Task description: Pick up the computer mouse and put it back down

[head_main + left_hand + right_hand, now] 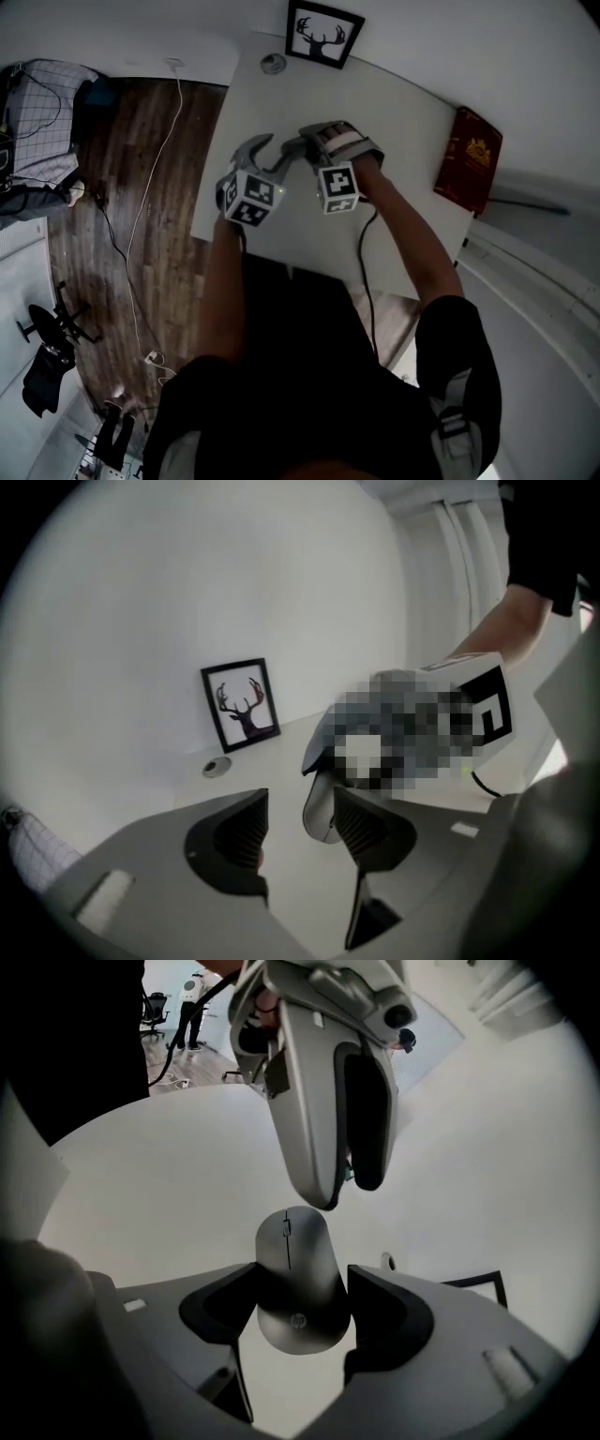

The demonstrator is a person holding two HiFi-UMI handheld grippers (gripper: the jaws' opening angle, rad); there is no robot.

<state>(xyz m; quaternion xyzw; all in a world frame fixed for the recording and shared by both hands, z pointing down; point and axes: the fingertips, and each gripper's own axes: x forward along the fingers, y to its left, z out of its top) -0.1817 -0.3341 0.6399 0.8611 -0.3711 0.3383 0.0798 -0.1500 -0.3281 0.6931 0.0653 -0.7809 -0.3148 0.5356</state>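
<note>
The fingers (384,1312) of the right gripper (302,1283) are gripping the grey computer mouse (298,1312) by its sides, holding it over the middle of the white table (394,122). The left gripper (298,822) is hovering just to its left, its fingers (234,841) standing apart and empty. A framed deer picture (323,34) is standing at the table's far edge.

Home room, white desk (281,103), framed deer print (323,34), wooden floor (89,272)
</note>
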